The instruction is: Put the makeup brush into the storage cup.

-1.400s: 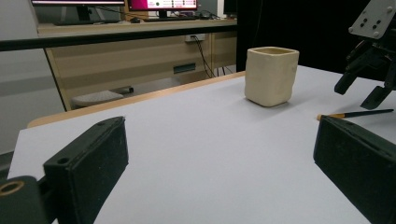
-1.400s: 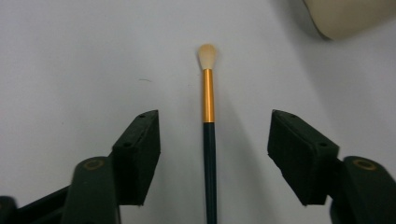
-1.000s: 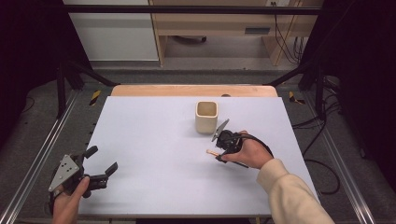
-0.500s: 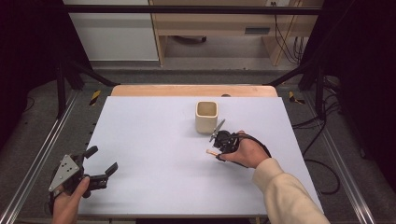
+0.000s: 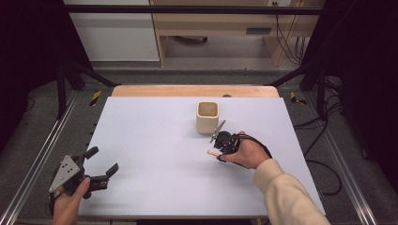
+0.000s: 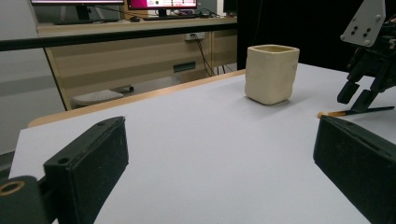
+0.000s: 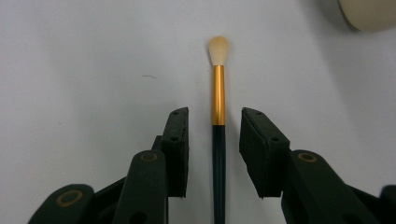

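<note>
**Closing on the brush handle, square and low**

The brush (image 7: 218, 126) lies flat on the white table (image 5: 155, 140), straight down the middle of the right gripper (image 7: 215, 140), whose jaws stand apart with one pad on each side of the dark handle and neither touching it. The gold ferrule begins level with the pad tips and runs forward to the pale bristles, which point away from the claw. Ahead of the claw and off to its right sits the cream cup (image 7: 369, 14), near but not touching the brush; in the high view the same cup (image 5: 207, 116) stands just beyond the right gripper (image 5: 220, 143).

The step in hand looks like the pick-up of the brush. To do it well, the person should keep the claw centred as it is, bring the pads right down to the table so they meet the thin handle at its widest part, and close evenly so it does not roll or squirt out. Gripping the dark handle just behind the ferrule should leave the bristles free.

The left gripper (image 5: 96, 171) waits well apart near the table's front corner, its jaws wide open around nothing.
</note>
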The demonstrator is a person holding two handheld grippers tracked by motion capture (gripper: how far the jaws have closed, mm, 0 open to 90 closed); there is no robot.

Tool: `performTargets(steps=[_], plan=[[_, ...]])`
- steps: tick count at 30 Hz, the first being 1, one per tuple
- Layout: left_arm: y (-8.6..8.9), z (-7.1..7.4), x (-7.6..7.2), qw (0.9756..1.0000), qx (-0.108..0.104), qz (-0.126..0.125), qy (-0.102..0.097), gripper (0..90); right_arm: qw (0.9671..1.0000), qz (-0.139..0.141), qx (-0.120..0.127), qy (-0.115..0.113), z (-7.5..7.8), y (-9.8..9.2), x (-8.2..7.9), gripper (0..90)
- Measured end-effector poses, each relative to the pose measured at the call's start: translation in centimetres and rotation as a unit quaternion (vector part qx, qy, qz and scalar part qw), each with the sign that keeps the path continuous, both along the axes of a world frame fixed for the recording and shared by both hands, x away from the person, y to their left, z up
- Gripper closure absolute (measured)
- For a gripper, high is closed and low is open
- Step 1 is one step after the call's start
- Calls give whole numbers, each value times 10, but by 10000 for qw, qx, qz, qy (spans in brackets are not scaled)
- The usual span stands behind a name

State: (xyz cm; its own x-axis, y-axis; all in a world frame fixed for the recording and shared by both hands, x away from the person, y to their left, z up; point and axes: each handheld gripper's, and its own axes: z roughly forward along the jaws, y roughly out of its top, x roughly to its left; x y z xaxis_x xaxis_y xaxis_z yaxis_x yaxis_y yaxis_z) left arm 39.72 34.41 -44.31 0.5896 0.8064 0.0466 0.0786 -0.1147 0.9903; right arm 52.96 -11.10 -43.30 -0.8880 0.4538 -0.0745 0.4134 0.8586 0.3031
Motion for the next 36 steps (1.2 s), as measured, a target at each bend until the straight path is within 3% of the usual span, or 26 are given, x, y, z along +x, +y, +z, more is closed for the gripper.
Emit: performTargets(steps=[27,36], plan=[[0,0,0,10000,14,-12,1,24,10000,-66,-25,50,-3,-1,1,651],[-1,0,0,10000,32,-13,-1,24,9996,-205,212,14,-7,-7,1,662]])
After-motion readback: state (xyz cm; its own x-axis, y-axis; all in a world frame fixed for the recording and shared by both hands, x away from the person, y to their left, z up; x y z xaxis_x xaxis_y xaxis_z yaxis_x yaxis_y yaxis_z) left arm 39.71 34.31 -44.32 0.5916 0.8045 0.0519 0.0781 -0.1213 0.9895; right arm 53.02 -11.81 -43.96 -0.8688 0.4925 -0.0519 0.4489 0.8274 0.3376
